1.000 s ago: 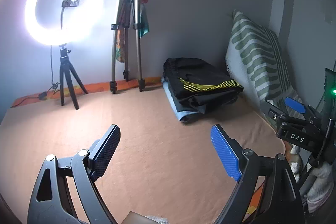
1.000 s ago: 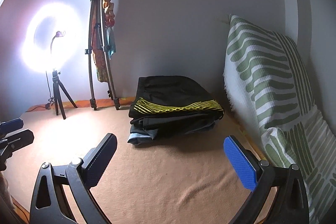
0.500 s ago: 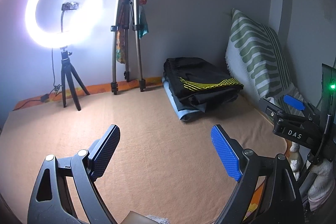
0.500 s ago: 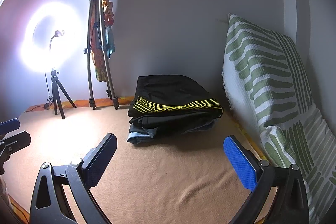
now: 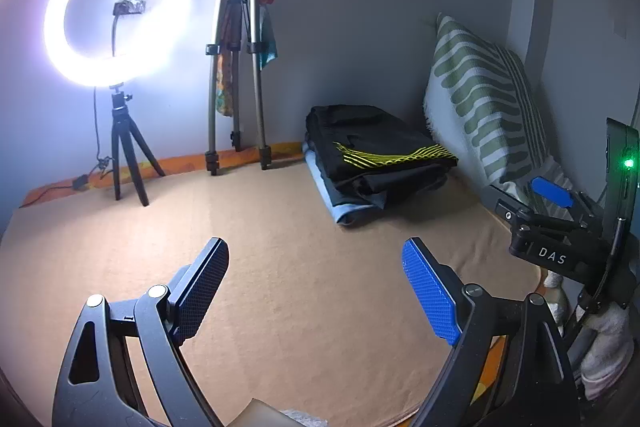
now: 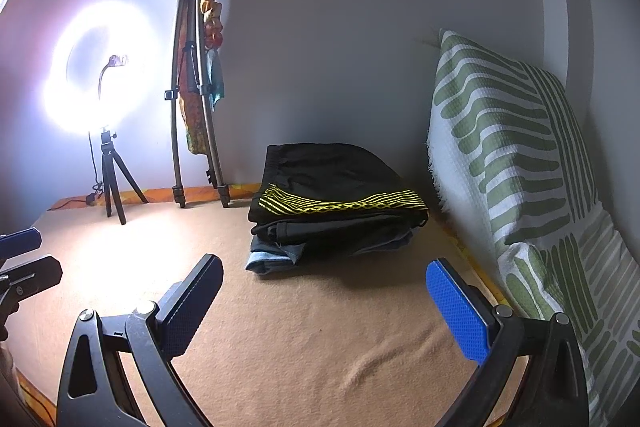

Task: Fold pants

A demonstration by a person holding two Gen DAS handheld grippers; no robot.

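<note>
A stack of folded pants [image 5: 376, 159] lies at the back right of the tan blanket [image 5: 280, 247]: black pants with a yellow pattern on top, a light blue pair at the bottom. It also shows in the right wrist view [image 6: 336, 203]. My left gripper [image 5: 316, 287] is open and empty, held above the blanket well short of the stack. My right gripper [image 6: 324, 303] is open and empty, nearer the stack, and shows from the side in the left wrist view [image 5: 556, 223]. The tip of the left gripper shows in the right wrist view [image 6: 24, 259].
A lit ring light on a small tripod [image 5: 116, 27] and a folded tripod with cloth hung on it [image 5: 240, 59] stand along the back wall. A green-striped pillow [image 6: 520, 167] leans on the right wall beside the stack.
Both views have dipped slightly, so the scene sits a little lower in frame. Both grippers stay open. The stack has not moved.
</note>
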